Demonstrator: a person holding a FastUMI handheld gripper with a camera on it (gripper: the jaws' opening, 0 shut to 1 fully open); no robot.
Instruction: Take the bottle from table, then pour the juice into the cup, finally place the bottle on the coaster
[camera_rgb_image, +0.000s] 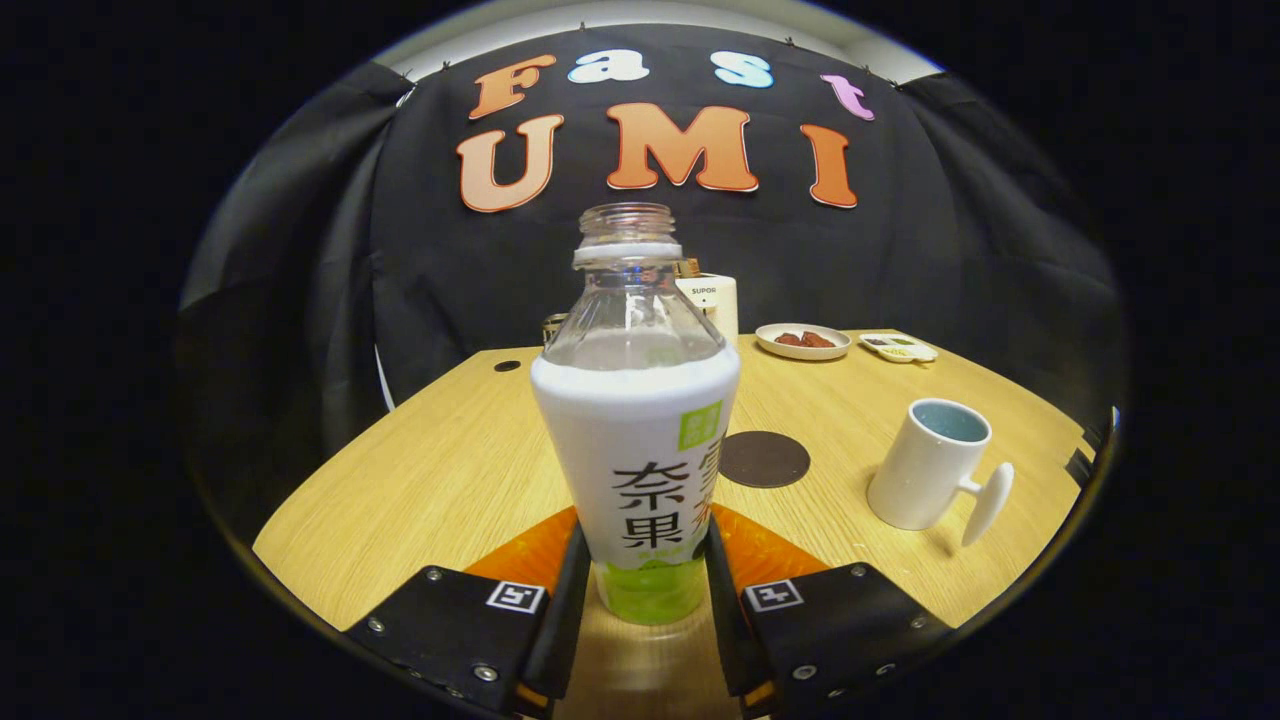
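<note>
An uncapped clear bottle (638, 430) with a white and green label stands upright between my fingers. My gripper (640, 575) is shut on the bottle, one finger pressing on each side of its lower body. A dark round coaster (764, 459) lies on the wooden table (440, 480) just beyond the bottle, a little to the right. A white cup (930, 475) with a flat handle stands further right, upright, its inside bluish.
At the far side of the table are a white appliance (716, 303) behind the bottle, a small plate of brown food (803, 341) and a small divided dish (898, 348). A cable hole (507, 366) marks the far left of the tabletop.
</note>
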